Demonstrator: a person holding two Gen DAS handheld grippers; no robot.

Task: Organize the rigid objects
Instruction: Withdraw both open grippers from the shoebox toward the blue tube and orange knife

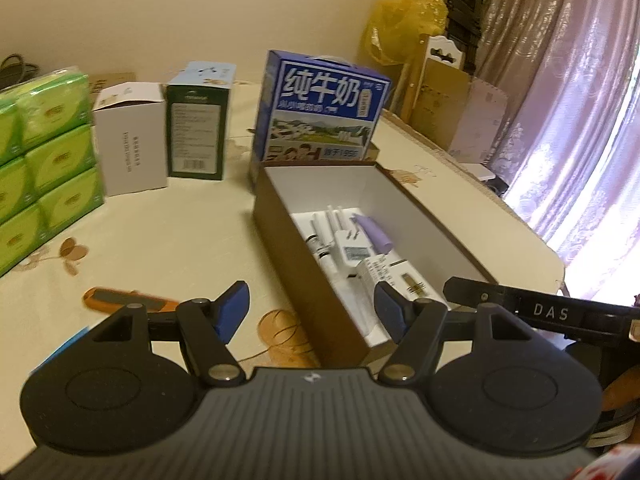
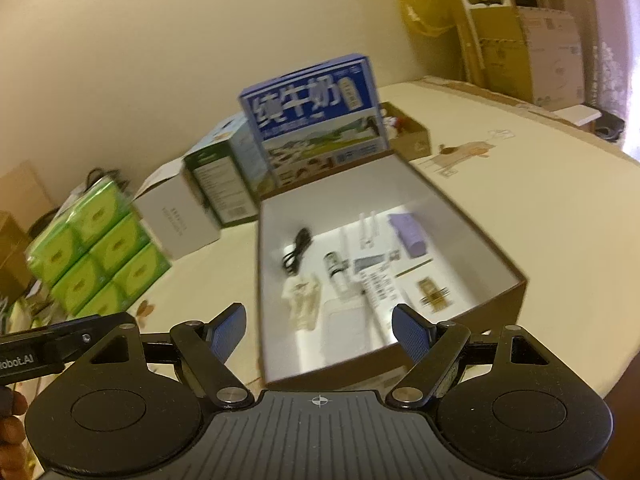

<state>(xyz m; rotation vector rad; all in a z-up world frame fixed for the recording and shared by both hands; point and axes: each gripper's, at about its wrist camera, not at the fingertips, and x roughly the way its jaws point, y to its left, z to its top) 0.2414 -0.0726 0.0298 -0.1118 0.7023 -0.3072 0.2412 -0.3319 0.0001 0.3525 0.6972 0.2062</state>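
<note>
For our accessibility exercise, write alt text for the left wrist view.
An open gripper, holding nothing, hovers over a table beside an open brown box of small white and purple items. An orange tool lies left; a blue milk carton stands behind.

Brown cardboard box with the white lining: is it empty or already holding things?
Holding things. The brown cardboard box is lidless, and a black cable, a purple cylinder and white gadgets lie on its floor, with bare floor left.
</note>
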